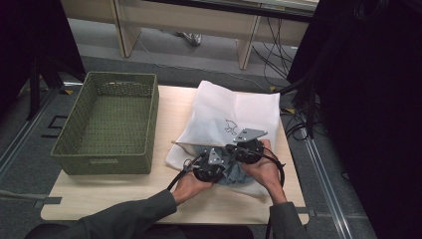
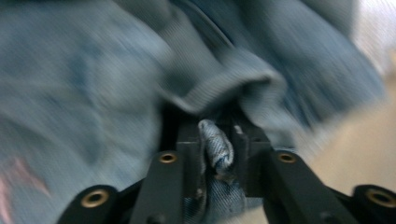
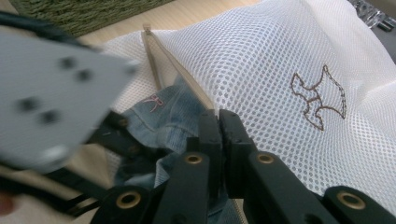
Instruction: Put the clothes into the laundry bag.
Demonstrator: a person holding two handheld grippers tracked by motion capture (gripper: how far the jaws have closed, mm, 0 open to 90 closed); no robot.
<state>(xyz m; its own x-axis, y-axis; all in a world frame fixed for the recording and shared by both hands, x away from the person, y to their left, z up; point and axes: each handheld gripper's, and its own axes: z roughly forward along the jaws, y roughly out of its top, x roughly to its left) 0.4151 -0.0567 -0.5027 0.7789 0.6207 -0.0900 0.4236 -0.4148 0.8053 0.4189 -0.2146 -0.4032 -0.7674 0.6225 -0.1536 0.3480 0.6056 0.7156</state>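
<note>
On my left, the green woven basket walls off that side of the table, though its open top leaves room to reach in from above. The white mesh bag covers the right half. Between them runs a bare strip of wood. The near edge in front of my hands lies free.

Denim garment between my left fingers: soft, faded blue, ribbed weave, frayed at pinched fold. Mesh laundry bag at my right fingers: white open netting, matt, brown stitched motif. My fingers: matt black plastic, brass rivets. Basket far left: coarse green weave. Bench: pale smooth wood.
</note>
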